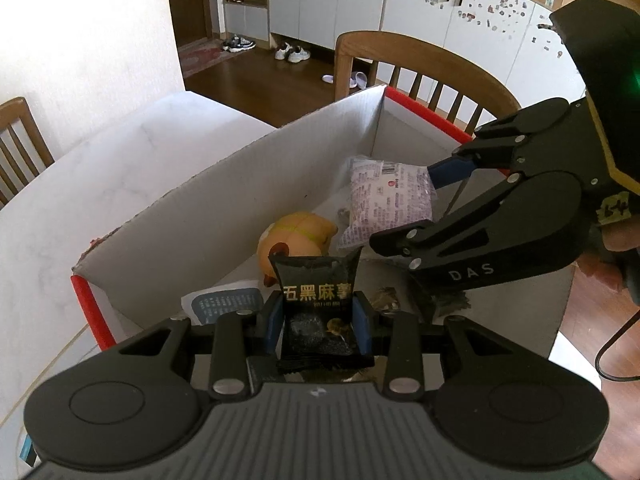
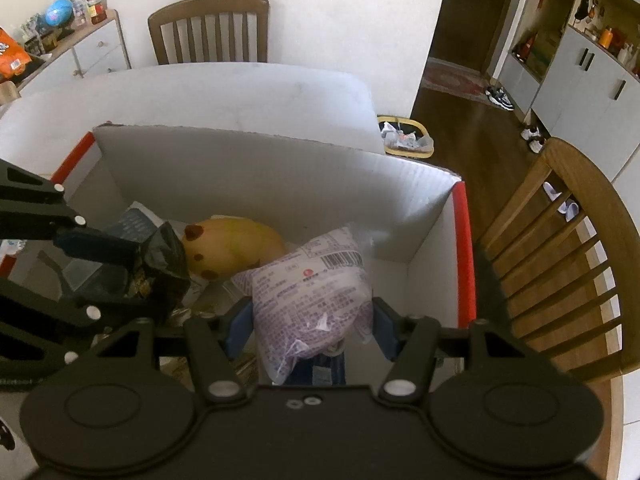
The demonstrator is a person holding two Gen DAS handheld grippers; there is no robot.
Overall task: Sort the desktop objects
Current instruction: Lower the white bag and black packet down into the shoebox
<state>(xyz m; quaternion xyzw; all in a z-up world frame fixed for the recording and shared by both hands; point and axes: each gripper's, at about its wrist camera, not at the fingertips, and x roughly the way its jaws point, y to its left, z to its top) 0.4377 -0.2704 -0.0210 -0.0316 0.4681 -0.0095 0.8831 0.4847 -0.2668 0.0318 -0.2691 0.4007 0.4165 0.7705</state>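
My left gripper (image 1: 318, 322) is closed on a small black foil snack packet with gold characters (image 1: 316, 312), which stands upright between its blue pads above the near end of the open white cardboard box with red corner edges (image 1: 224, 188). My right gripper (image 2: 313, 326) is clamped on a puffy pale purple-printed plastic packet with a barcode (image 2: 312, 292), holding it inside the box over the right part. Beneath and between the two packets a yellow-orange plush toy with brown spots (image 2: 232, 246) lies on the box floor, near a white leaflet with a dark blue panel (image 1: 224, 304). The box sits on the white marble-look bench (image 1: 100, 168), with wooden slat-back chairs (image 2: 560, 264) around it.
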